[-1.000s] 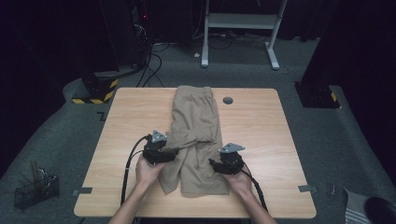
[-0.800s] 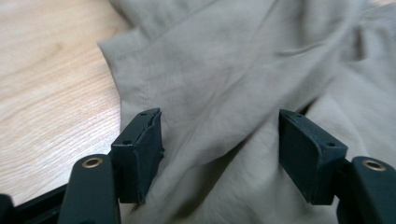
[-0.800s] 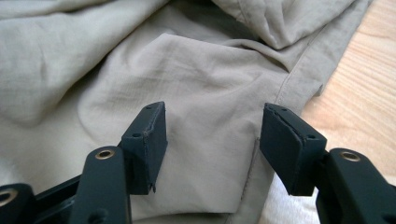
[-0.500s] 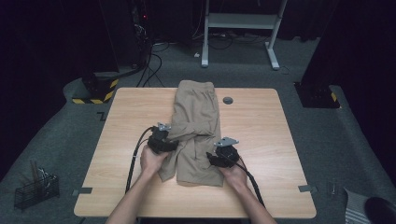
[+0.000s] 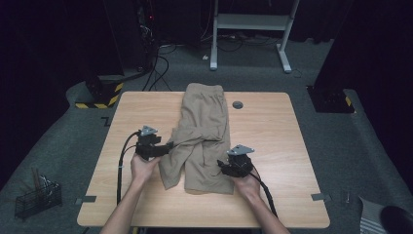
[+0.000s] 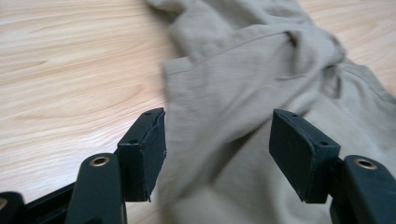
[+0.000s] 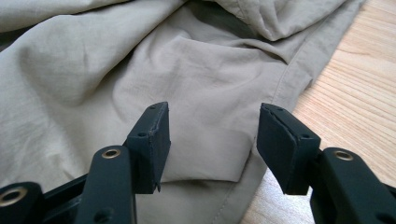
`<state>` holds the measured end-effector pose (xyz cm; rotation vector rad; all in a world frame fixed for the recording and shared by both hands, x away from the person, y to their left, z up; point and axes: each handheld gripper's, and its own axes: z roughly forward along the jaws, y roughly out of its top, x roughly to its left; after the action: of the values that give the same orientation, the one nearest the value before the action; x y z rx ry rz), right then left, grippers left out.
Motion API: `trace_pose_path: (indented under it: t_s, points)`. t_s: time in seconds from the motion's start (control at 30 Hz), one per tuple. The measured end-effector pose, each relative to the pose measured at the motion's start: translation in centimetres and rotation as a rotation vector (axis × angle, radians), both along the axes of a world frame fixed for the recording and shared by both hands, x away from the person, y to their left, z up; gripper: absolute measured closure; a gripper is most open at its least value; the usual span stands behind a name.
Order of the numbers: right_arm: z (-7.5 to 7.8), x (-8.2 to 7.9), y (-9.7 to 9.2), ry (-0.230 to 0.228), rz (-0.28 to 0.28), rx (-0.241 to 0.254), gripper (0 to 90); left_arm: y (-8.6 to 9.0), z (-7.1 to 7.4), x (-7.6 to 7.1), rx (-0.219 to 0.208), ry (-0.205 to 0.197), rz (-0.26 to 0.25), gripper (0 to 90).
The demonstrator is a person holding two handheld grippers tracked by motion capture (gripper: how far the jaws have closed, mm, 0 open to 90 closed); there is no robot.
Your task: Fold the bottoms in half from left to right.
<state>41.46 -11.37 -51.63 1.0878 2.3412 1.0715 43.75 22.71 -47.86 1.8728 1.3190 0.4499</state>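
Beige trousers [image 5: 204, 122] lie lengthwise on the wooden table [image 5: 277, 146], with one part folded across the middle. My left gripper [image 5: 169, 145] is at the cloth's left edge. In the left gripper view the left gripper [image 6: 215, 135] is open. A blurred fold of the trousers [image 6: 243, 74] runs between its pads without being pressed. Its jaws have just been opening. My right gripper [image 5: 224, 166] is over the cloth's near right corner. In the right gripper view the right gripper [image 7: 212, 135] is open above a sewn pocket [image 7: 205, 121] near the trousers' hem.
A small black round disc [image 5: 237, 104] is set in the tabletop right of the trousers' far end. Bare wood lies on both sides of the cloth. On the floor are a wire basket [image 5: 36, 197] at the left and a white desk frame [image 5: 253, 22] behind.
My left gripper moved to the left, from over the cloth to its left edge. The near part of the trousers now lies spread wider to the left. The right gripper stayed nearly in place.
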Motion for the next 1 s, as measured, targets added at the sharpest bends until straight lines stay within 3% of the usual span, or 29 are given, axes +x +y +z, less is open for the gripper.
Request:
trace_pose_path:
  t_s: [0.07, 0.1, 0.17, 0.3, 0.33, 0.37, 0.5, 0.6, 0.63, 0.67, 0.7, 0.73, 0.83, 0.87, 0.9, 0.93, 0.97, 1.0]
  points:
    - [-0.3, 0.1, 0.4, 0.008, 0.011, -0.013, 44.9, 0.2, -0.5, 0.6, 0.015, 0.022, 0.012, 37.2]
    - [-0.4, 0.1, 0.5, 0.007, 0.015, -0.021, 44.8, 0.0, -1.3, 1.4, 0.040, 0.059, 0.011, 37.1]
    - [-0.6, 0.1, 0.8, 0.006, 0.020, -0.035, 44.8, -0.3, -2.1, 2.4, 0.054, 0.088, 0.013, 37.2]
    - [-0.7, 0.1, 1.0, 0.006, 0.024, -0.048, 44.8, -0.8, -3.5, 3.5, 0.080, 0.114, 0.013, 41.5]
    - [-0.7, 0.1, 1.0, 0.005, 0.026, -0.048, 44.7, -1.0, -3.6, 3.4, 0.101, 0.095, 0.016, 43.8]
    - [-0.7, 0.1, 1.0, 0.009, 0.025, -0.045, 44.7, -1.2, -3.6, 3.4, 0.118, 0.090, 0.014, 47.6]
    - [-0.7, 0.4, 1.0, 0.006, 0.036, -0.045, 44.1, -1.4, -3.4, 3.2, 0.122, 0.092, -0.012, 72.0]
    - [-0.8, 0.4, 1.0, 0.005, 0.032, -0.039, 44.0, -1.4, -3.1, 2.9, 0.121, 0.067, -0.013, 85.2]
    - [-0.8, 0.5, 1.0, 0.005, 0.033, -0.039, 44.0, -1.6, -2.2, 2.4, 0.109, 0.016, -0.023, 86.6]
    - [-0.8, 0.5, 1.0, 0.005, 0.033, -0.039, 44.0, -1.6, -2.2, 2.4, 0.109, 0.016, -0.023, 87.3]
    - [-0.8, 0.6, 1.0, 0.008, 0.033, -0.037, 43.9, -1.8, -0.9, 1.4, 0.077, -0.051, -0.054, 87.6]
    - [-0.8, 0.6, 1.0, 0.008, 0.033, -0.037, 43.9, -1.8, -0.9, 1.4, 0.077, -0.051, -0.054, 87.8]
    - [-0.8, 0.7, 1.1, 0.011, 0.031, -0.036, 43.8, -2.6, 1.2, -0.5, 0.045, -0.141, -0.122, 88.0]
    - [-0.8, 0.7, 1.1, 0.012, 0.031, -0.036, 43.7, -3.7, 1.9, -1.6, 0.047, -0.166, -0.190, 88.0]
    - [-0.8, 0.7, 1.1, 0.011, 0.030, -0.036, 43.8, -4.3, 2.0, -2.1, 0.050, -0.163, -0.228, 88.0]
    - [-0.8, 0.7, 1.1, 0.011, 0.030, -0.036, 43.8, -4.3, 2.0, -2.1, 0.050, -0.163, -0.228, 88.0]
    - [-0.8, 0.7, 1.1, 0.009, 0.030, -0.036, 43.7, -5.8, 1.6, -3.1, 0.064, -0.144, -0.309, 87.9]
    - [-0.8, 0.7, 1.1, 0.009, 0.030, -0.036, 43.7, -5.8, 1.6, -3.1, 0.064, -0.144, -0.309, 87.9]
